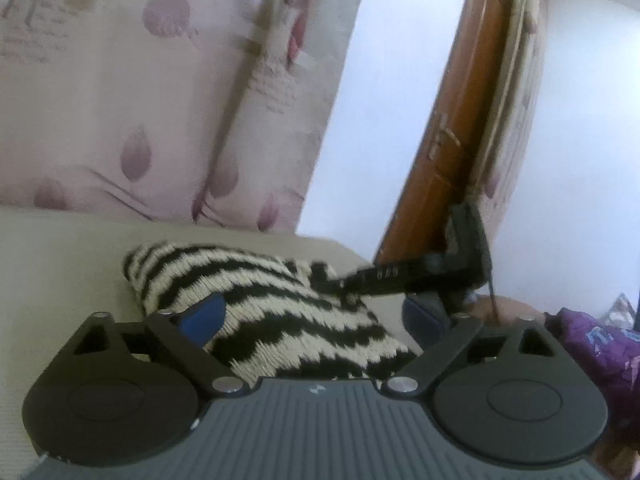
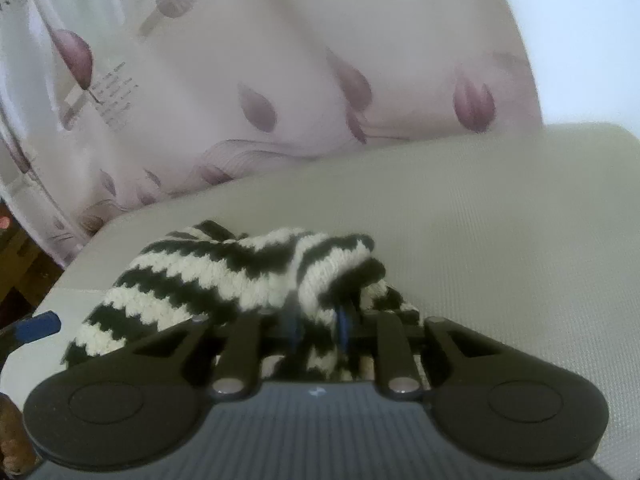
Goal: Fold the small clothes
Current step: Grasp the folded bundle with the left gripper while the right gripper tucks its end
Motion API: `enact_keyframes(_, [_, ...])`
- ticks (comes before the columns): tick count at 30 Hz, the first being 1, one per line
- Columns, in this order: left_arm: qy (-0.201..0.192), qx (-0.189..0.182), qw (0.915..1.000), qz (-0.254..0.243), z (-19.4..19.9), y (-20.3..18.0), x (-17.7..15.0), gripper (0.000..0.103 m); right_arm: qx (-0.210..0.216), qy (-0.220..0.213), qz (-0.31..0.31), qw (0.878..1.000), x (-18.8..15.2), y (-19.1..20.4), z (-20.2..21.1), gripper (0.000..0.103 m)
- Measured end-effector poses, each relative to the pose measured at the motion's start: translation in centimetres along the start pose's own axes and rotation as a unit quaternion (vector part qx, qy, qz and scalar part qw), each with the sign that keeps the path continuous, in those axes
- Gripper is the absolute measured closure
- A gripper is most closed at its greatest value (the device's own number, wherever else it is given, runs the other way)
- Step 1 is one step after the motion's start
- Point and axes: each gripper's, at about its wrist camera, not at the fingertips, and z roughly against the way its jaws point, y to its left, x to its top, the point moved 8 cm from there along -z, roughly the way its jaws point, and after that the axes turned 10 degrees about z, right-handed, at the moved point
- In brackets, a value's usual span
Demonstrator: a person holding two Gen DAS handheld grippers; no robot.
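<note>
Lying place: the striped knit (image 1: pixel 280 312) sits bunched on the pale table (image 1: pixel 60 280).
Right gripper (image 2: pixel 318 322): its fingers (image 2: pixel 343 322) pinch a fold of the knit tight.
Left gripper (image 1: pixel 316 316): its blue fingers (image 1: pixel 204 316) are spread wide, the knit between them.
Behind: a flowery curtain (image 1: pixel 140 120), a brown door (image 1: pixel 452 140).

Left hand-held gripper (image 1: pixel 316 312) has its blue-padded fingers (image 1: pixel 202 316) spread wide, held low and level. Right hand-held gripper (image 2: pixel 318 320) has fingers drawn close together, pinching knit fabric between them. In the left wrist view it (image 1: pixel 348 280) reaches in from the right, just ahead.
</note>
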Motion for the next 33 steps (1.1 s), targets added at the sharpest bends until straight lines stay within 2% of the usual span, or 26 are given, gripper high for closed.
enact_keyframes(2, [0.01, 0.004, 0.9999, 0.004, -0.5, 0.2, -0.7, 0.015, 0.005, -0.044, -0.048, 0.998, -0.3, -0.8, 2.0, 0.077])
enact_keyframes(4, [0.011, -0.003, 0.9999, 0.01, -0.4, 0.5, -1.1, 0.014, 0.016, -0.087, -0.058, 0.994, -0.8, -0.8, 4.8, 0.076])
enact_keyframes(5, [0.013, -0.004, 0.9998, 0.014, -0.6, 0.6, -1.1, 0.014, 0.039, -0.096, -0.056, 0.993, -1.3, -0.2, 6.2, 0.076])
enact_keyframes(7, [0.021, -0.003, 0.9995, 0.022, -0.9, 0.9, -1.4, 0.014, 0.08, -0.099, -0.044, 0.991, -2.7, 1.4, 8.0, 0.076])
enact_keyframes(9, [0.026, -0.001, 0.9993, 0.028, -1.1, 1.1, -1.6, 0.013, 0.106, -0.072, -0.019, 0.992, -4.7, 3.3, 8.7, 0.075])
enact_keyframes(12, [0.027, -0.004, 0.999, 0.037, -1.4, 1.3, -1.7, 0.009, 0.08, -0.025, 0.026, 0.996, -7.6, 4.8, 7.9, 0.069])
enact_keyframes(14, [0.024, -0.005, 0.999, 0.039, -1.5, 1.2, -1.8, 0.006, 0.057, 0.002, 0.031, 0.998, -9.2, 4.8, 6.8, 0.069])
enact_keyframes(15, [0.023, -0.004, 0.999, 0.037, -1.5, 1.1, -1.8, 0.006, 0.059, -0.002, 0.028, 0.998, -9.7, 4.8, 6.9, 0.071])
enact_keyframes(16, [0.022, 0.0, 0.9991, 0.035, -1.5, 1.1, -1.8, 0.006, 0.064, -0.011, 0.026, 0.998, -9.9, 4.9, 7.2, 0.084])
enact_keyframes(17, [0.023, 0.003, 0.9991, 0.036, -1.5, 1.2, -1.7, 0.006, 0.062, -0.019, 0.031, 0.997, -10.0, 5.0, 7.7, 0.087])
enact_keyframes(20, [0.027, 0.004, 0.9987, 0.044, -1.0, 1.2, -1.5, 0.006, 0.051, -0.055, 0.027, 0.997, -9.6, 4.4, 9.9, 0.089])
enact_keyframes(22, [0.029, 0.001, 0.9983, 0.05, -0.6, 1.2, -1.5, 0.006, 0.045, -0.063, 0.025, 0.997, -9.0, 3.7, 10.8, 0.09])
enact_keyframes(25, [0.035, 0.006, 0.9979, 0.055, -0.4, 1.3, -1.8, 0.006, 0.042, -0.033, -0.003, 0.999, -11.2, 2.1, 9.7, 0.09])
enact_keyframes(26, [0.033, 0.01, 0.9979, 0.055, -0.3, 1.5, -2.0, 0.008, 0.049, -0.026, -0.013, 0.998, -11.9, 1.8, 9.1, 0.09])
enact_keyframes(28, [0.025, 0.022, 0.998, 0.054, 0.0, 1.6, -2.0, 0.013, 0.062, -0.036, -0.027, 0.997, -12.0, 1.4, 8.9, 0.09])
enact_keyframes(31, [-0.001, 0.031, 0.9987, 0.041, 0.6, 1.1, -1.1, 0.026, 0.059, -0.041, -0.027, 0.997, -11.8, 1.3, 8.8, 0.09])
enact_keyframes(33, [-0.003, 0.044, 0.999, 0.009, 0.7, 0.2, -0.8, 0.049, 0.061, -0.041, -0.03, 0.997, -11.9, 1.3, 8.6, 0.09])
